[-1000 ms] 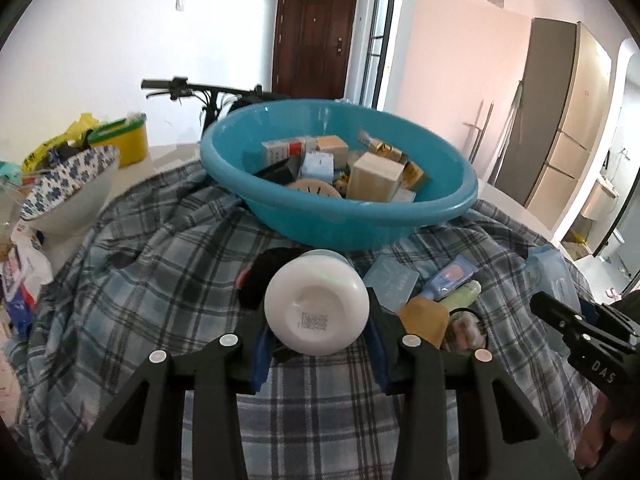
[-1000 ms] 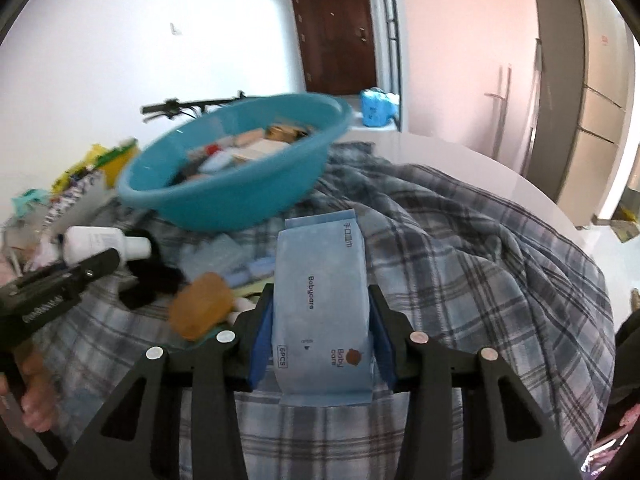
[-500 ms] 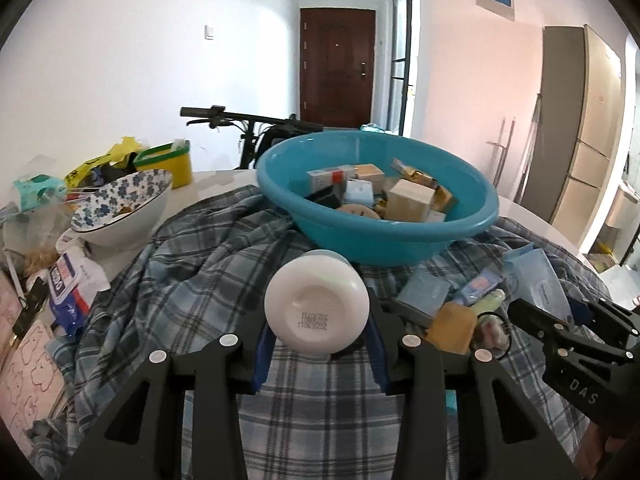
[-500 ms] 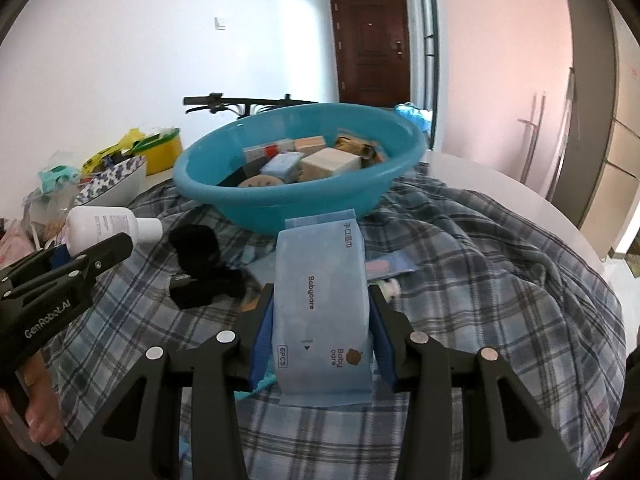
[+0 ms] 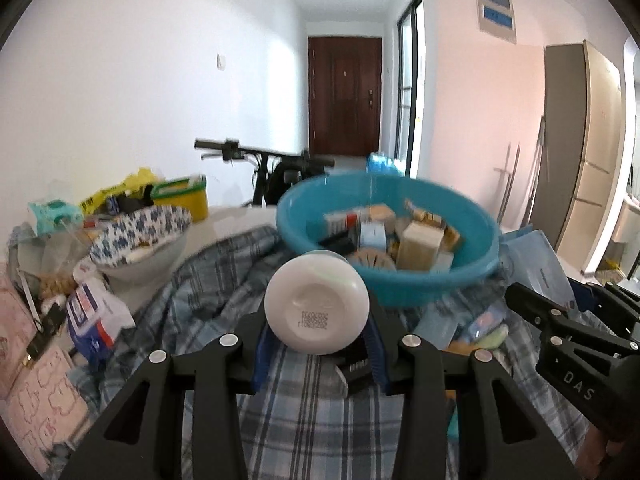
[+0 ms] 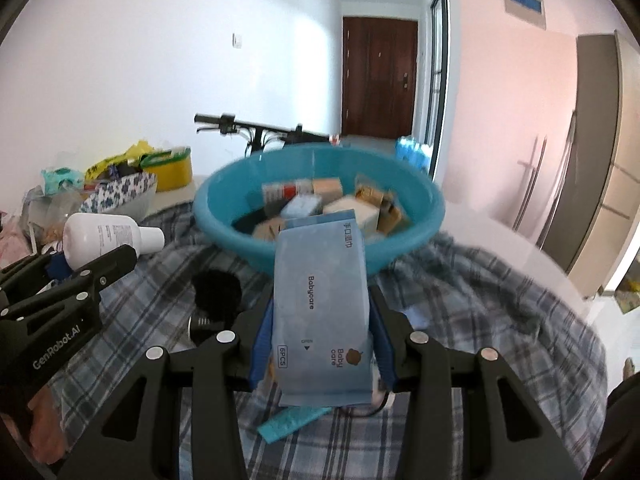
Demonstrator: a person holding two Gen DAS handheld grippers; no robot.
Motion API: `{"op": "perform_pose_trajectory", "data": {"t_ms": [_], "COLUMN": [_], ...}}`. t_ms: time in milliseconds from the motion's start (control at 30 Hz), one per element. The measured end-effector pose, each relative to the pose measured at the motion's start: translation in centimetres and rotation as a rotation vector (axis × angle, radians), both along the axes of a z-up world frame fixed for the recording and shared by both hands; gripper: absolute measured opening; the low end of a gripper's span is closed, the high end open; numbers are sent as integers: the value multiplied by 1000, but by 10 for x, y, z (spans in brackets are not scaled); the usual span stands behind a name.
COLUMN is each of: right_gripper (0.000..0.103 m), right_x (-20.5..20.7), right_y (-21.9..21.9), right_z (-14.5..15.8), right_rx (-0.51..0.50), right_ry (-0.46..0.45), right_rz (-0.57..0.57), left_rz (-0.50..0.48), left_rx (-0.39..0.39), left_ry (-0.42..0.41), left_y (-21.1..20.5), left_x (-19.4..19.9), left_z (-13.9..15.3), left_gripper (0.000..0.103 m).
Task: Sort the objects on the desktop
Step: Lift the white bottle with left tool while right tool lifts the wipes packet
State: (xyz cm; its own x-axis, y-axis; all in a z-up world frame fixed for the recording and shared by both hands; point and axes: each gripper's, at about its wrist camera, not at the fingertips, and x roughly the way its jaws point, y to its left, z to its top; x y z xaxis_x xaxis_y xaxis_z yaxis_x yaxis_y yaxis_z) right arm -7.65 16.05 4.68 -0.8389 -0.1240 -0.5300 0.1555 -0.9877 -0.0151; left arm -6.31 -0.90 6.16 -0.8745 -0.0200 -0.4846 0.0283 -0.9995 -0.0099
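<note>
At the far left, a blue-flowered white ceramic bowl (image 5: 138, 236) and a yellow plastic tub with a green lid (image 5: 182, 198) are sitting among loose packets on the surface. Next, the left gripper (image 5: 317, 354) is holding a white plastic bottle (image 5: 316, 306) off the grey-blue plaid cloth (image 5: 224, 280), its jaws closed against the bottle's sides and its round base facing the camera. Just beyond, a round turquoise plastic basin (image 5: 400, 288) is already carrying many small cartons, so much of the sorting looks done. Further right, the right gripper (image 6: 322, 354) is gripping a pale blue soft pack of baby wipes (image 6: 320, 304), jaws pressing both its long edges, the pack pointing toward the basin. Both carried items seem bound for that basin. Several things are lying unsorted on the cloth: a black round object (image 6: 216, 290), a turquoise strip (image 6: 294, 420), and small tubes and packets near the basin's right side (image 5: 480, 322).
</note>
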Motion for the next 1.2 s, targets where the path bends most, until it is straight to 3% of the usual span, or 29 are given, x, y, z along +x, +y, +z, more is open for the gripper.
{"op": "perform_pose_trajectory", "data": {"t_ms": [633, 933, 1133, 1200], "right_gripper": [42, 42, 42, 42], "right_x": [8, 11, 10, 9], "right_y": [9, 13, 7, 3], "right_z": [93, 132, 146, 146], "right_rx": [-18, -16, -8, 6], "right_ry": [270, 385, 421, 427], "right_rz": [-36, -53, -40, -36], "left_rz": [-16, -8, -58, -87], "left_rx": [-46, -13, 18, 36], "left_ry": [291, 387, 380, 366], "left_y": [14, 12, 12, 13], "left_x": [6, 13, 9, 3], "left_z": [109, 145, 157, 158], "left_gripper": [42, 42, 42, 36]}}
